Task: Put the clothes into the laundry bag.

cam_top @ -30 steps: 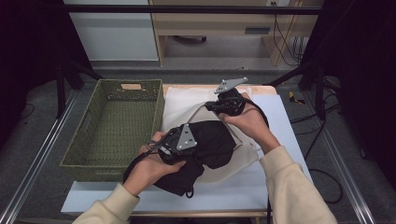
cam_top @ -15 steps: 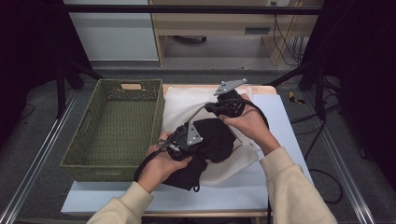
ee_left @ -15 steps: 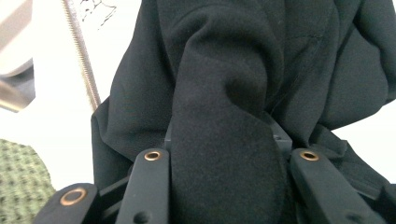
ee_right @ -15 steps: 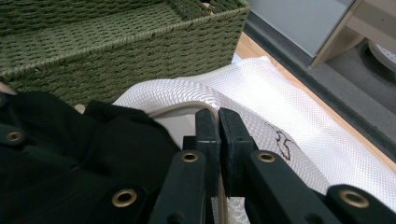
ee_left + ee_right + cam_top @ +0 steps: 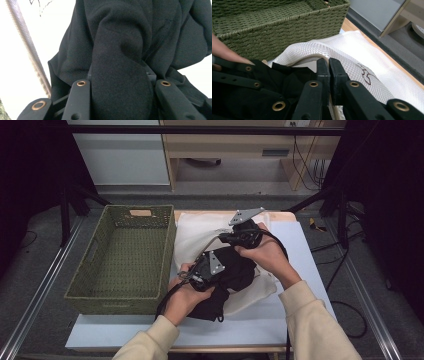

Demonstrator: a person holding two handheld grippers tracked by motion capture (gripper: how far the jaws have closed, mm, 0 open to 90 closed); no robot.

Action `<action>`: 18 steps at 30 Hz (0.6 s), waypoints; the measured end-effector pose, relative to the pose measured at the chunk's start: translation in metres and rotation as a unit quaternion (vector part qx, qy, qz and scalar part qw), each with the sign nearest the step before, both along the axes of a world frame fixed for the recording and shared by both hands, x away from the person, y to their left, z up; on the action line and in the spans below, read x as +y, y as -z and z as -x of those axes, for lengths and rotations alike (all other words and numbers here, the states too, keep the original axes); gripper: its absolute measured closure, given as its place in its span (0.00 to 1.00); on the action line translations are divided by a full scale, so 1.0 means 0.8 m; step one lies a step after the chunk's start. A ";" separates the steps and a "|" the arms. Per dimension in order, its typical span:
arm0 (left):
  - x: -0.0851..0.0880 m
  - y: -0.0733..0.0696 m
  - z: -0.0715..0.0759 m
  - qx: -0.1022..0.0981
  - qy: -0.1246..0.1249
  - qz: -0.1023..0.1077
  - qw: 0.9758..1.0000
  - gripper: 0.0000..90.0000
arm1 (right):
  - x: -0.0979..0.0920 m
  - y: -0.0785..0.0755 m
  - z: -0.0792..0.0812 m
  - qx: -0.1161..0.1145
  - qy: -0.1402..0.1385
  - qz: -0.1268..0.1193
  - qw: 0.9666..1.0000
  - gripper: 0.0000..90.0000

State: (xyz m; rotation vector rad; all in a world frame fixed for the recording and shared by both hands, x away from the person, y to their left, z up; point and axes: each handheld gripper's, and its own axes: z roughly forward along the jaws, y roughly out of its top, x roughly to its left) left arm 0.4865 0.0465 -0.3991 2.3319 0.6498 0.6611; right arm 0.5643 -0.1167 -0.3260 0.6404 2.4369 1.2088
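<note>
A black garment [image 5: 239, 276] lies bunched on a white mesh bag [image 5: 200, 232] in the middle of the table. My left gripper [image 5: 225, 266] is shut on a thick fold of the black garment [image 5: 120, 50], which bulges up between its jaws. My right gripper [image 5: 223, 239] is just beyond it, with its jaws pressed together on the rim of the white mesh bag [image 5: 352, 52] at the bag's opening. In the right gripper view the black garment [image 5: 287, 77] sits right under that rim. The left jaws' tips are hidden in the cloth.
A green woven basket [image 5: 169, 251] stands at the left, its wall [image 5: 262, 32] close beside the bag. The pale blue table top [image 5: 310, 270] shows to the right of the bag and along the front edge. Black cables trail from both grippers.
My left hand has moved right and lower with the black garment, closer to the right gripper and the bag's opening. The right gripper has stayed in place on the bag's rim.
</note>
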 end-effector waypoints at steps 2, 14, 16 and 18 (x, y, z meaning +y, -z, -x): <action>-0.003 0.005 -0.003 -0.003 -0.009 0.003 1.000 0.70 | -0.001 0.001 0.001 0.001 0.000 -0.001 1.000 0.97; -0.012 0.033 -0.015 -0.019 -0.044 0.003 0.999 0.70 | 0.001 0.007 0.004 0.005 -0.007 0.001 1.000 0.97; -0.012 0.037 -0.016 -0.020 -0.049 0.009 0.999 0.70 | 0.001 0.007 0.004 0.005 -0.008 0.000 1.000 0.97; -0.012 0.040 -0.016 -0.021 -0.052 0.012 0.998 0.70 | 0.001 0.008 0.005 0.006 -0.009 0.000 1.000 0.97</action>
